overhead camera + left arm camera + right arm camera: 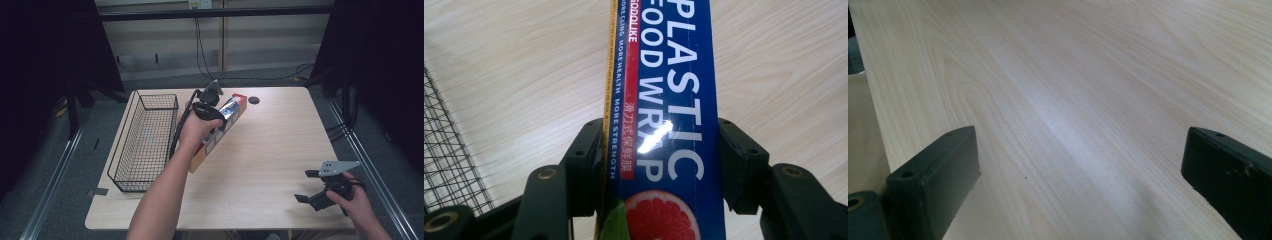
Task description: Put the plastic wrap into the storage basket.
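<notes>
A long blue box of plastic food wrap point(227, 122) with a red end and a grapefruit picture lies slanted over the middle of the table. My left gripper point(216, 131) is shut on it across its width. In the left gripper view both black jaws press the sides of the box point(669, 100), and my left gripper point(659, 165) holds it above the wood. My right gripper point(303, 186) rests near the table's front right corner, jaws wide apart. In the right gripper view my right gripper point(1078, 175) has bare wood between its fingers point(933, 185).
A black wire basket point(145, 142) stands at the left side of the table, its mesh also at the left edge of the left gripper view point(449, 150). A small black round cap point(254, 100) sits near the far edge. Cables hang behind the table.
</notes>
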### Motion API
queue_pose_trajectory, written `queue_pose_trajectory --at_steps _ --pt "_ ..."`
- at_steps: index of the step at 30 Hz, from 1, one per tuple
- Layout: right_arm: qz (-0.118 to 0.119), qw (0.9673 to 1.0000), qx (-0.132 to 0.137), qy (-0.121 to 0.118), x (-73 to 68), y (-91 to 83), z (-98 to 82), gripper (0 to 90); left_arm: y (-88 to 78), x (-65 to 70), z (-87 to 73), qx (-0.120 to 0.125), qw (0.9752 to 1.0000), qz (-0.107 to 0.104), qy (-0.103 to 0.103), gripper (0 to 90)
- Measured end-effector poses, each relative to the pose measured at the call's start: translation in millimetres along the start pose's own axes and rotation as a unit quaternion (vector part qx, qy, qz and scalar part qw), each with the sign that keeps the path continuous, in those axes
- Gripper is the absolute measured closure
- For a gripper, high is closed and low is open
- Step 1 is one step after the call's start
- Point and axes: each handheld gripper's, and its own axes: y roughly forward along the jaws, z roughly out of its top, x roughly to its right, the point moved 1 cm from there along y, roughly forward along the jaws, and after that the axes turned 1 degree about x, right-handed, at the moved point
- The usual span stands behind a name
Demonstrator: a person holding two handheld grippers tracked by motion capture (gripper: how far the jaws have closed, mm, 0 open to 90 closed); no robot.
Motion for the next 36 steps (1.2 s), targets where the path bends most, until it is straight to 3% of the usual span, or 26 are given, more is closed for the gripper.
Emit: queue_pose_trajectory --at_steps 24,35,36 --pt "0.001 1.0 0.002 -0.004 -0.6 2.3 1.7 1.9 -16.8 -17.3 -5.5 0.012 0.9995 0.019 -0.024 44.7" --pt "0.005 1.0 0.0 -0.004 -1.9 3.6 2.2 1.8 -24.4 -24.8 -10.8 0.019 0.9981 0.029 -0.05 44.7" --pt "0.005 1.0 0.0 -0.004 -2.0 3.6 2.3 1.8 -25.5 -27.0 -11.4 0.014 0.9986 0.029 -0.043 44.7"
